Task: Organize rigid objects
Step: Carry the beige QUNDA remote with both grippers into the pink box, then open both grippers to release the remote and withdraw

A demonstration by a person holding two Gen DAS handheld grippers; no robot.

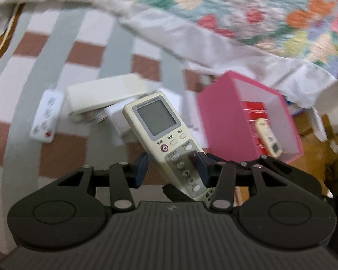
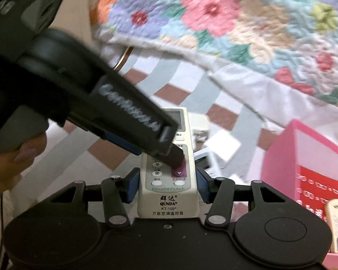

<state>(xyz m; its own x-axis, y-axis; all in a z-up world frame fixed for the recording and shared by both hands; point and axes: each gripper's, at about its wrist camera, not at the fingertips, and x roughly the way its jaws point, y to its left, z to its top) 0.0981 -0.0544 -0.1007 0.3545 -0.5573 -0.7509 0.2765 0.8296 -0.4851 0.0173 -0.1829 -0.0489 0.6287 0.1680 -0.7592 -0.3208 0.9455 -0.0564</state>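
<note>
The cream remote control (image 2: pixel 167 180) is pinched at its lower end by the right gripper (image 2: pixel 166 184) and, higher up, between the left gripper (image 1: pixel 172 168) pads. Only the left wrist view shows a small white remote (image 1: pixel 46 115) lying on the striped rug (image 1: pixel 83 51). A pink box (image 1: pixel 247 117) is seen beside a floral quilt (image 2: pixel 236 22).

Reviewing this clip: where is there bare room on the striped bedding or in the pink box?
Bare striped bedding lies between the floral quilt's white hem and the slim white remote. The pink box has floor free beside its cream remote. It is crowded around the white boxes.
</note>
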